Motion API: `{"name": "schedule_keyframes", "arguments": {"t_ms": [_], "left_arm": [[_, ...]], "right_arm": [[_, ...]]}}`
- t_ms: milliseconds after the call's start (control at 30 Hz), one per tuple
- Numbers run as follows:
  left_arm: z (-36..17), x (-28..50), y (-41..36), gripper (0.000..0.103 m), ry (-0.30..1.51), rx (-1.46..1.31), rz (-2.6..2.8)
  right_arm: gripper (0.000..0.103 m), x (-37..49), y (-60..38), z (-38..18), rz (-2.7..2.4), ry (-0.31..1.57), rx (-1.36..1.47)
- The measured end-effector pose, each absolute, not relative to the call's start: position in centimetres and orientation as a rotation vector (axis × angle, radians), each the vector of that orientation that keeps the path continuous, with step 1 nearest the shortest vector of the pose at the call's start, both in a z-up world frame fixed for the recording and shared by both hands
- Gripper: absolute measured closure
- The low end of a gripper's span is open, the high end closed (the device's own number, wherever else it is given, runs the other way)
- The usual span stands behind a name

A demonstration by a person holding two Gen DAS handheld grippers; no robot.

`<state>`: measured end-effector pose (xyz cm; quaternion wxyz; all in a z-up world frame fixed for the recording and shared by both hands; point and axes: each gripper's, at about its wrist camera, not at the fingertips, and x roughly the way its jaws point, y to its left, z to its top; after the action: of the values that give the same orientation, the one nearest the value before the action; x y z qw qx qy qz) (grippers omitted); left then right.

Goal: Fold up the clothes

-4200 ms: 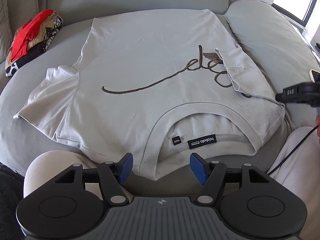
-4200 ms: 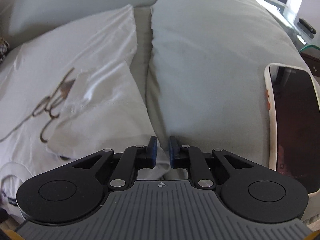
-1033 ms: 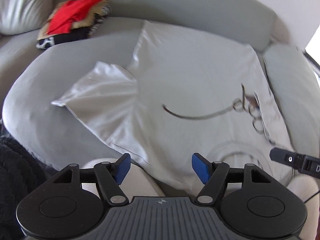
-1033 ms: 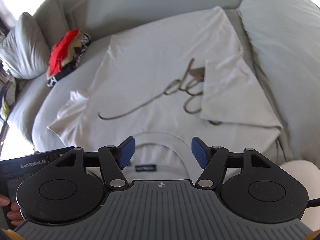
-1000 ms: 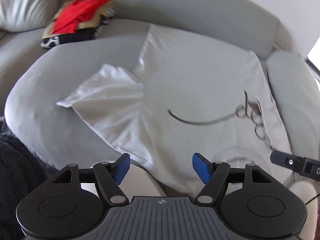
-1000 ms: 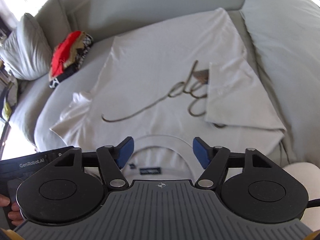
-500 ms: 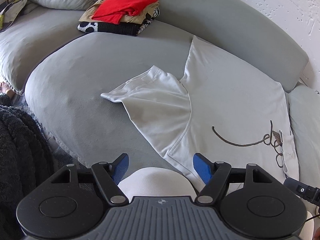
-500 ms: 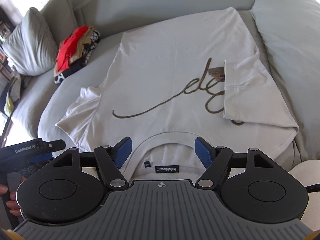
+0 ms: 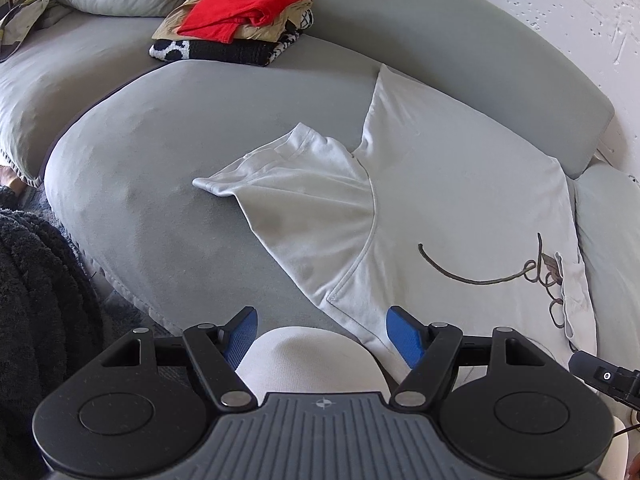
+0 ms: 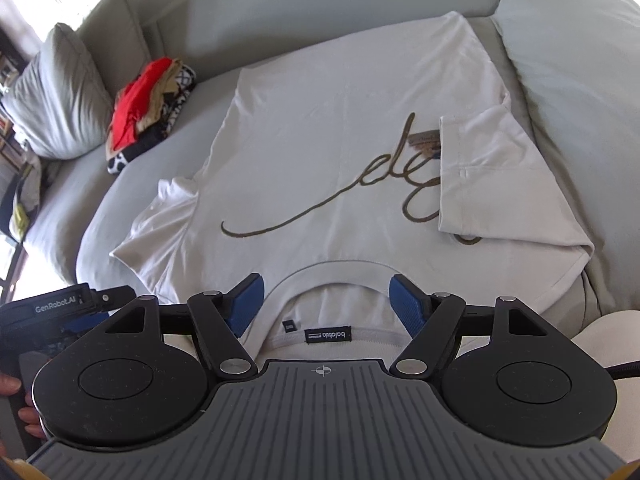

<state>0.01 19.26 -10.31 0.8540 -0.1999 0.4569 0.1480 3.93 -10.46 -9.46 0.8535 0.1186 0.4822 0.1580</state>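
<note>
A pale grey T-shirt (image 10: 332,152) with a brown script print lies flat on the grey sofa seat, collar toward me. Its right sleeve (image 10: 500,184) is folded in over the chest. The left sleeve (image 9: 296,192) still spreads out sideways on the cushion. My left gripper (image 9: 322,334) is open, hovering above a knee near the shirt's left shoulder edge, holding nothing. My right gripper (image 10: 326,302) is open above the collar (image 10: 328,276) and label, also holding nothing. The shirt (image 9: 460,200) shows in the left wrist view too.
A stack of folded clothes with a red piece on top (image 9: 244,20) sits at the far left of the sofa (image 9: 168,128). A big pillow (image 10: 568,60) lies right of the shirt, a cushion (image 10: 56,92) at far left. A dark fuzzy blanket (image 9: 36,288) hangs at the left.
The left gripper has swung left, from over the collar to the spread left sleeve and shoulder. The right gripper opened, left the folded right sleeve and now sits over the collar.
</note>
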Motion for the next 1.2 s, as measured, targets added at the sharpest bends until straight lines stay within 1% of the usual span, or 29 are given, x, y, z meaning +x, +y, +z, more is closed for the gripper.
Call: {"name": "schedule_keyframes", "arguments": {"t_ms": [133, 167, 233, 300, 367, 433, 600, 833, 933, 1000, 1033, 1067, 1133, 1200], "left_arm": [[-10.6, -0.4, 20.8, 0.034, 0.924, -0.488, 0.328], [-10.7, -0.6, 21.6, 0.036, 0.906, -0.518, 0.335], [-11.0, -0.9, 23.1, 0.043, 0.873, -0.576, 0.356], [-11.6, -0.9, 24.9, 0.056, 0.85, -0.632, 0.377], [-12.5, -0.7, 26.6, 0.063, 0.825, -0.71, 0.392], [-13.4, -0.4, 28.3, 0.064, 0.797, -0.796, 0.409], [-15.9, 0.4, 32.1, 0.062, 0.716, -1.053, 0.403], [-18.4, 2.1, 34.8, 0.061, 0.625, -1.246, 0.361], [-19.5, 2.6, 35.3, 0.07, 0.615, -1.3, 0.37], [-19.5, 3.0, 35.2, 0.088, 0.63, -1.284, 0.387], [-19.4, 3.1, 35.3, 0.092, 0.641, -1.265, 0.399], [-19.2, 3.3, 35.2, 0.099, 0.65, -1.244, 0.413], [-18.5, 3.4, 35.0, 0.099, 0.648, -1.183, 0.439], [-17.1, 3.7, 34.3, 0.102, 0.645, -1.072, 0.464]], "right_arm": [[0.028, 4.6, -10.4, -9.6, 0.346, 1.019, 0.267], [0.028, 4.9, -10.3, -9.6, 0.352, 1.021, 0.267], [0.028, 5.7, -9.9, -9.6, 0.361, 1.018, 0.262], [0.028, 6.5, -9.4, -9.6, 0.368, 1.019, 0.258], [0.028, 7.3, -8.9, -9.6, 0.374, 1.022, 0.258], [0.028, 7.7, -8.5, -9.5, 0.376, 1.017, 0.267], [0.028, 7.6, -8.2, -9.7, 0.384, 1.01, 0.287], [0.028, 7.2, -10.2, -10.3, 0.324, 1.014, 0.335], [0.028, 7.1, -11.5, -10.3, 0.294, 1.006, 0.351], [0.028, 7.0, -12.4, -10.3, 0.276, 0.999, 0.365], [0.028, 6.9, -12.9, -10.3, 0.267, 0.996, 0.372], [0.028, 6.9, -13.5, -10.3, 0.257, 0.991, 0.379], [0.028, 6.8, -14.7, -10.5, 0.232, 0.987, 0.395], [0.028, 6.7, -15.9, -10.7, 0.202, 0.985, 0.411]]}}
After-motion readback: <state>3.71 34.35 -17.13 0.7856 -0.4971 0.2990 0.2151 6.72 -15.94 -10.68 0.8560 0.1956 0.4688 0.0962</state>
